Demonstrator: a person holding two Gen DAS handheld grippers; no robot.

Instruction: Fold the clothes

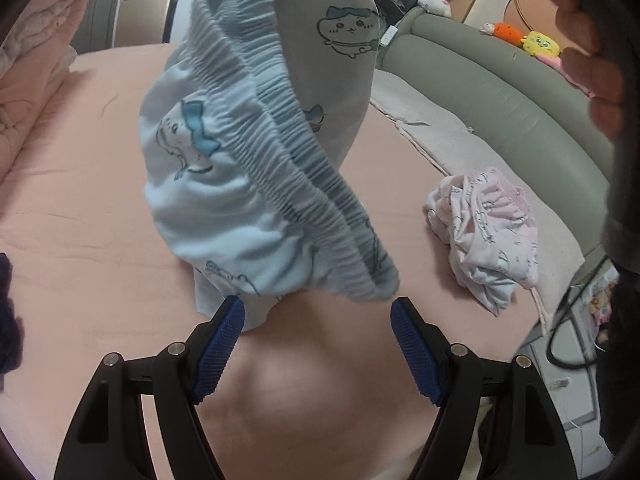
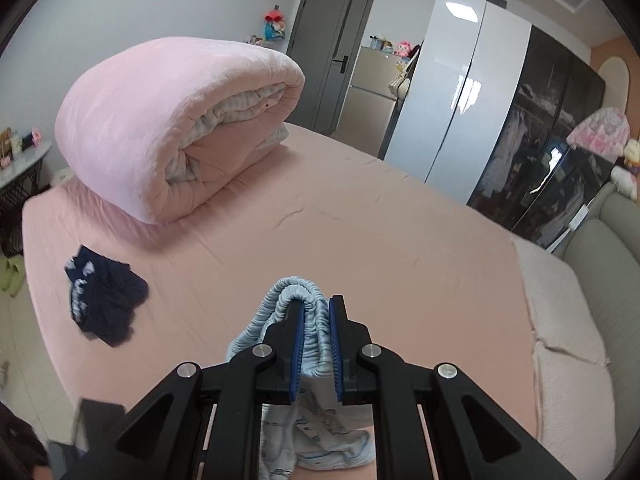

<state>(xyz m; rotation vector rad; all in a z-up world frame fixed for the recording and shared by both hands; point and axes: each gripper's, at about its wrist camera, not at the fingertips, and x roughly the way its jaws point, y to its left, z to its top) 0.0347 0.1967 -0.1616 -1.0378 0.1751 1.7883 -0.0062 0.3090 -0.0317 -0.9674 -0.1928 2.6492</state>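
- Left wrist view: your left gripper (image 1: 318, 310) is spread wide, blue pads (image 1: 416, 356) well apart, nothing between them.
- The light blue pajama pants (image 1: 224, 184) hang in the air just ahead of and above that gripper; lowest fabric edge touches or overlaps the tip of the left-hand pad, can't tell which.
- Gathered elastic waistband (image 1: 304, 168) runs diagonally across the garment, down toward the right-hand pad but apart from it.
- A grey-blue leg with a cartoon print (image 1: 348, 32) rises up out of frame.
- Pink sheet of the bed (image 1: 80, 208) lies below and around your left gripper.
- Crumpled pink-and-white garment (image 1: 484, 236) sits on the bed, ahead and to the right of your left gripper, well apart.
- Grey padded headboard (image 1: 492, 96) curves farther right; plush toys (image 1: 536, 42) sit on top of it.
- Right wrist view: your right gripper (image 2: 318, 344) is clamped on the waistband (image 2: 296, 292) of the same pants (image 2: 320, 440); bunched elastic pokes out past the fingertips, the rest drapes below the fingers.
- Dark navy garment (image 2: 104, 300) lies crumpled on the bed (image 2: 380, 240), ahead-left of your right gripper, well apart.
- Rolled pink quilt (image 2: 176, 128) sits far ahead and left.
- Wardrobe (image 2: 460, 92) stands beyond the bed, ahead-right.
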